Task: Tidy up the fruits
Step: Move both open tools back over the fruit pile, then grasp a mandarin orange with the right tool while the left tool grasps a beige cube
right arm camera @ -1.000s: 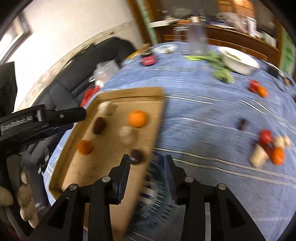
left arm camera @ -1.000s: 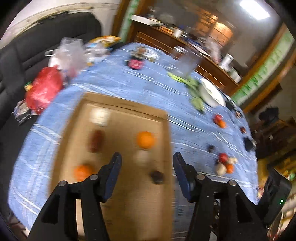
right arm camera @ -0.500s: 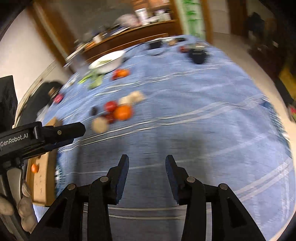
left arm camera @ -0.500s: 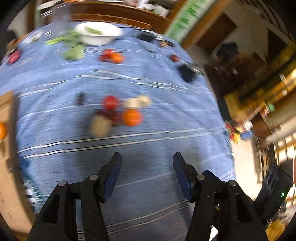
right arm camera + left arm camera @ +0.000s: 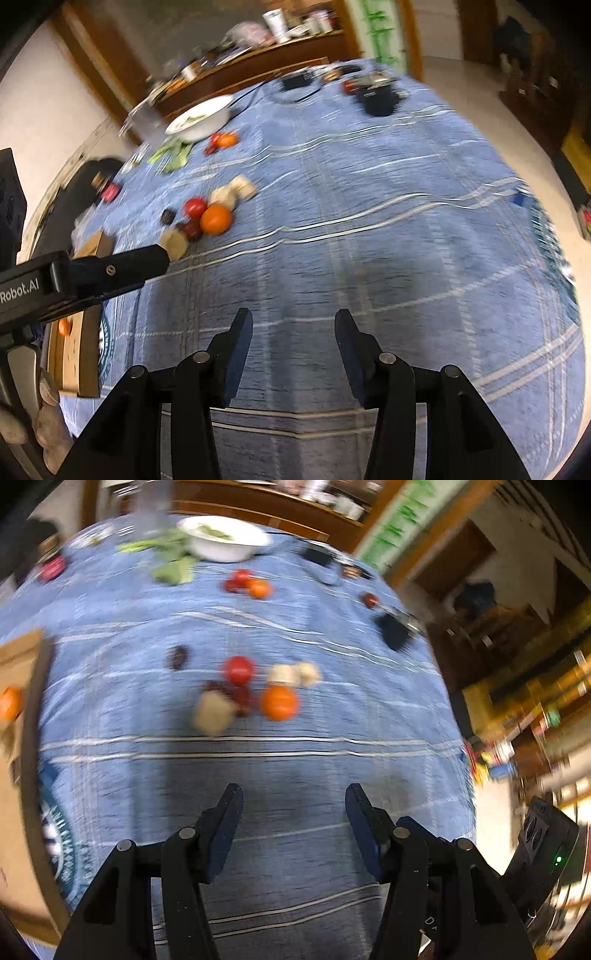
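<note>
Looking along the left claw point(image 5: 293, 830), its jaws stand released with nothing between them, only bare blue striped cloth of the bench point(image 5: 332, 635) below. Farther off, mid-bench, lies an unsorted cluster: a round orange fruit point(image 5: 279, 702), a round red fruit point(image 5: 239, 669), a pale tan lump point(image 5: 213, 712), two pale pieces point(image 5: 293, 674) and a small dark fruit point(image 5: 178, 657). A second little group of red and orange fruits point(image 5: 248, 585) sits far off near the white bowl point(image 5: 225, 541). At the left edge shows the flat brown cardboard tray point(image 5: 22, 653), with one orange fruit point(image 5: 10, 703) already on it.

From the right claw point(image 5: 293, 350), the jaws have just been opening and are likewise released and empty over bare cloth. The same cluster lies far left, well apart from this claw, with the left claw's black finger point(image 5: 122, 264) reaching toward it. The tray point(image 5: 83, 369) is at the near left edge.

Judging from this, the task is partly done: some fruit sits on the tray, but both groups on the cloth are left to collect, and neither claw has yet reached one.
</note>
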{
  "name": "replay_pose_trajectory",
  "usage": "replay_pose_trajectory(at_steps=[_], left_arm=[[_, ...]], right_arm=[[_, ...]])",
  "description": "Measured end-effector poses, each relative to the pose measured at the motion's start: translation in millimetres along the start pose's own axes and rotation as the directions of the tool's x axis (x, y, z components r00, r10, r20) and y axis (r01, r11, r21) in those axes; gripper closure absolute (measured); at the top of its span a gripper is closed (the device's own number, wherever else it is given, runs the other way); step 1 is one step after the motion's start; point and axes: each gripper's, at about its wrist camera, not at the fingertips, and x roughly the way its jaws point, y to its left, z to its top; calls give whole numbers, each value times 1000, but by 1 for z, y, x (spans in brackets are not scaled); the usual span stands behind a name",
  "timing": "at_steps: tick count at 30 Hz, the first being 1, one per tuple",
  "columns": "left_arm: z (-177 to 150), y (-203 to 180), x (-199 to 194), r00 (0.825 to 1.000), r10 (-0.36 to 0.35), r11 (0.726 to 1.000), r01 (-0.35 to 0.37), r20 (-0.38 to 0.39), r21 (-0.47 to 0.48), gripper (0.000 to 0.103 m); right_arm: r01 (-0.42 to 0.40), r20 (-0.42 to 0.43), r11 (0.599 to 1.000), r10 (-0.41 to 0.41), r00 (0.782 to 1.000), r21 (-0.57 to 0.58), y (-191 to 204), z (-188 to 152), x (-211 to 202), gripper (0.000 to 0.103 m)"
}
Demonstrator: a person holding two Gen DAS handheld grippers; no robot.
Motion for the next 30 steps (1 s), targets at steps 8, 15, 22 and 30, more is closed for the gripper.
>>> replay_pose_trajectory(at_steps=[8,15,22,30], left_arm=[[-7,61,-24,994,89,983,-77,66,-166,46],[-13,83,-15,988,146,971,-135,42,-197,46],[-8,71,8,981,191,975,-188,21,-115,46],[-7,71,16,980,201,974,-199,6,-106,46]], right_arm=[[-37,-19,995,36,999,-92,17,22,27,53],[-25,-30,1000,25,999,-19,-15,57,50,53],[-118,-61,990,114,992,-77,8,80,76,53],[-163,-91,971,149,985,-174,44,91,105,53]])
